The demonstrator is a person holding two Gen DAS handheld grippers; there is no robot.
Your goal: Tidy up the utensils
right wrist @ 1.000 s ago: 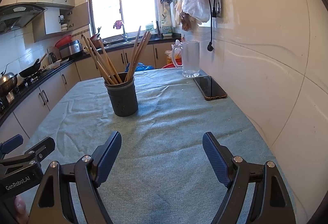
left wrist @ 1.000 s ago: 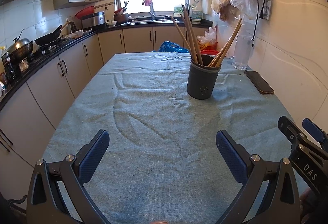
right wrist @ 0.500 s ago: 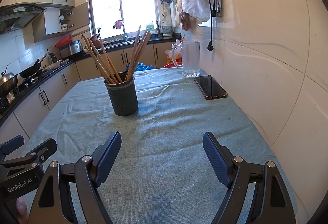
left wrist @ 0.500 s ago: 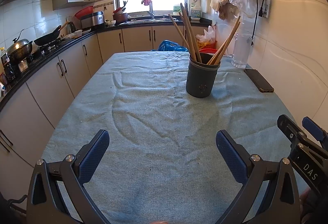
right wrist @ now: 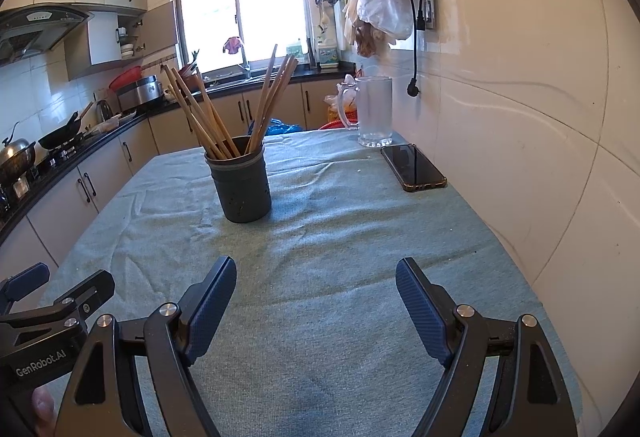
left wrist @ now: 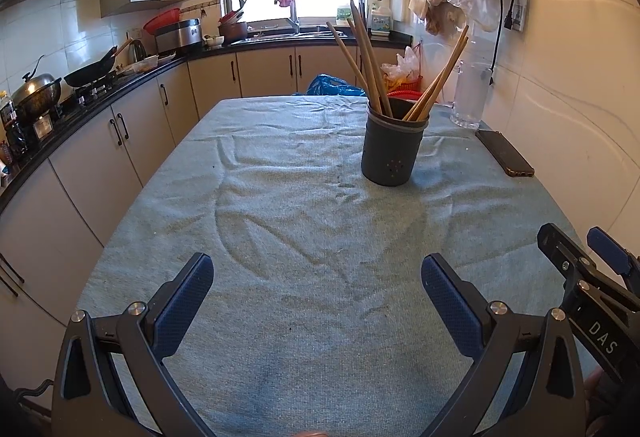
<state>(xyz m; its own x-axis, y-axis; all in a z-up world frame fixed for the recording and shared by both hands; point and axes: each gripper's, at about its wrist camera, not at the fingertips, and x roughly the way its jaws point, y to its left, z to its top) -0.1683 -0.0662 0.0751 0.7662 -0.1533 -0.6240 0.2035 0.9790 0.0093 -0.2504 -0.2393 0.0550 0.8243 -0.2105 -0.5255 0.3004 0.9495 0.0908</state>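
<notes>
Chopstick [right wrist: 208, 117] lower ends hidden inside holder [right wrist: 242, 185], frame centre. Left hand-held gripper [left wrist: 316, 293] and right hand-held gripper [right wrist: 316, 297] spread wide, empty, above the bench [right wrist: 360, 229].

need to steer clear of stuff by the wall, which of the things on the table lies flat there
The dark phone lies flat beside the wall; the glass mug and the chopstick holder stand upright.

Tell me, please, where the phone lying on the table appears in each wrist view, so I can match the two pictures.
Left wrist view: the phone lies at right of centre, near the table's wall-side edge, right of the chopstick holder.
Right wrist view: the phone lies right of centre, just in front of the glass mug.
Shared landmark: the chopstick holder, left of the phone in both.
</notes>
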